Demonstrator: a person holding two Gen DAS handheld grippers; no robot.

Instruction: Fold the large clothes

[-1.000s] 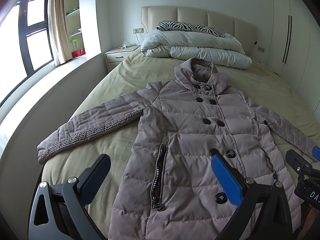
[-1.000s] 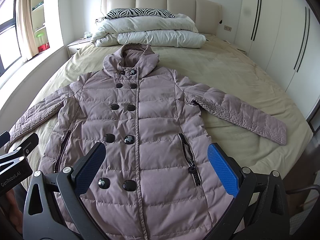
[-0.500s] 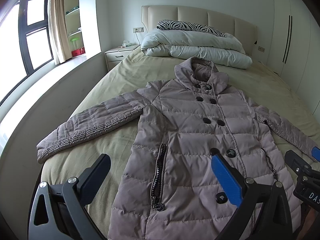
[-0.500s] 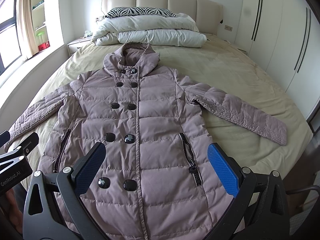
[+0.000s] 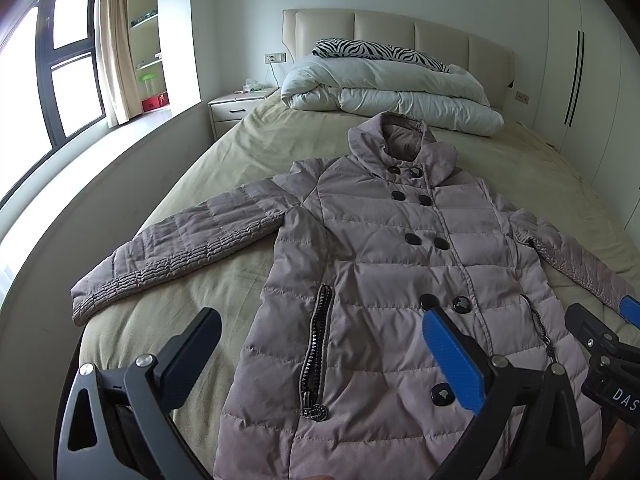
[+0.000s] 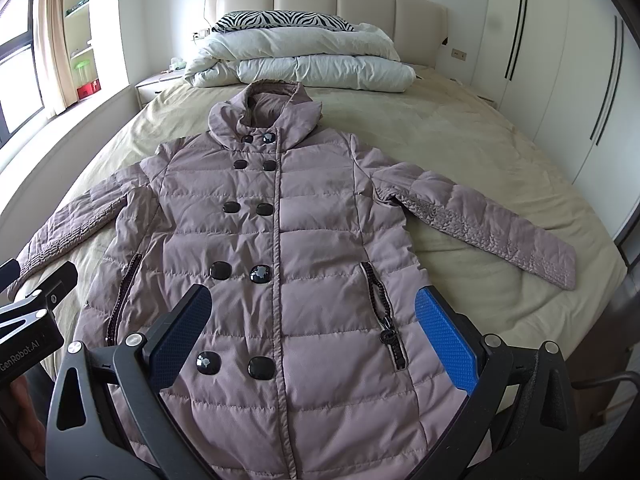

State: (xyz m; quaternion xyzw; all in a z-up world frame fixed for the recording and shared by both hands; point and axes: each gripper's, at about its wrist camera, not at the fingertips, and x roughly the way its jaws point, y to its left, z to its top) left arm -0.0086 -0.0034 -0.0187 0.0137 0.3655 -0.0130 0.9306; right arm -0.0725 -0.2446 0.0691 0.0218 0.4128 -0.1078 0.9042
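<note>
A mauve quilted coat (image 5: 384,264) (image 6: 304,232) with black buttons lies face up on the bed, collar toward the headboard and both sleeves spread out. My left gripper (image 5: 320,348) hovers open above the coat's lower left side, near the zip pocket (image 5: 318,344). My right gripper (image 6: 312,328) hovers open over the lower front, between the bottom buttons and the right zip pocket (image 6: 382,316). Nothing sits between either pair of fingers. The hem is hidden behind the grippers.
The olive bed sheet (image 6: 480,152) shows around the coat. A folded white duvet (image 6: 304,64) and a zebra pillow (image 6: 280,20) lie at the headboard. A low white ledge (image 5: 120,168) and nightstand (image 5: 236,108) run along the left, wardrobes (image 6: 560,60) along the right.
Both grippers have stayed open and nearly still. The views drifted very slightly; the coat has not moved.
</note>
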